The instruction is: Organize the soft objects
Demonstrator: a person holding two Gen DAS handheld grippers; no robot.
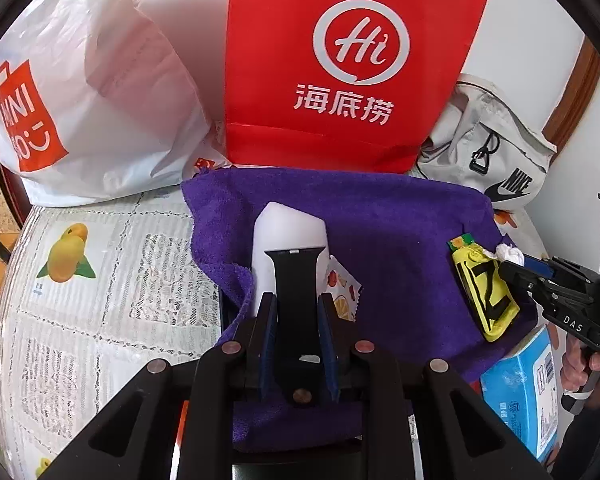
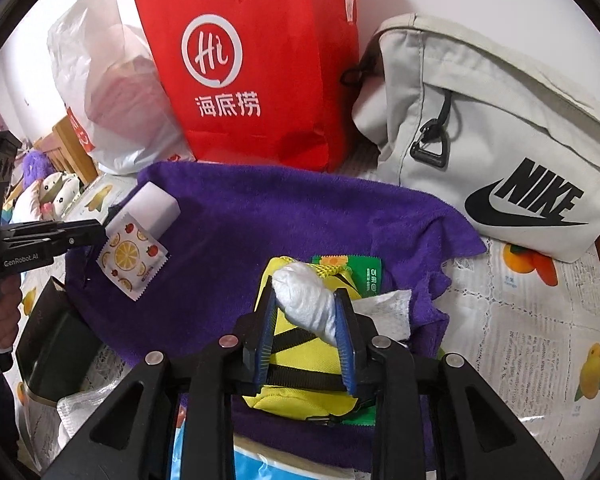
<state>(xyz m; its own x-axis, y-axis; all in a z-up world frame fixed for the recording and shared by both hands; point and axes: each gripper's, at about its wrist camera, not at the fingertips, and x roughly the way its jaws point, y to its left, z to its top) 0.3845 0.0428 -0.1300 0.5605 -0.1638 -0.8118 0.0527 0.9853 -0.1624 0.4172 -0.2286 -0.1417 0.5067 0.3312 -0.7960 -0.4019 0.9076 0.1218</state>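
A purple towel [image 1: 380,216] [image 2: 260,208] is spread on the table. My left gripper [image 1: 298,300] [image 2: 100,232] is shut on the near end of a white foam block [image 1: 288,232] [image 2: 152,208], with a black strip running between its pads. A fruit-print packet [image 1: 344,292] [image 2: 130,256] sits just under the block. My right gripper [image 2: 306,296] [image 1: 508,264] is closed on a crumpled white wad [image 2: 308,304] [image 1: 510,254], just over a yellow pouch with black straps [image 2: 300,364] [image 1: 484,292]. A green packet [image 2: 364,274] and a white tissue sheet [image 2: 388,312] lie by the pouch.
At the back stand a red paper bag [image 1: 340,64] [image 2: 256,72], a white plastic bag [image 1: 92,92] and a grey Nike bag [image 2: 500,140] [image 1: 496,152]. A blue box [image 1: 520,392] and a black box [image 2: 56,340] sit under the towel's edges. A hand [image 2: 0,320] holds each gripper.
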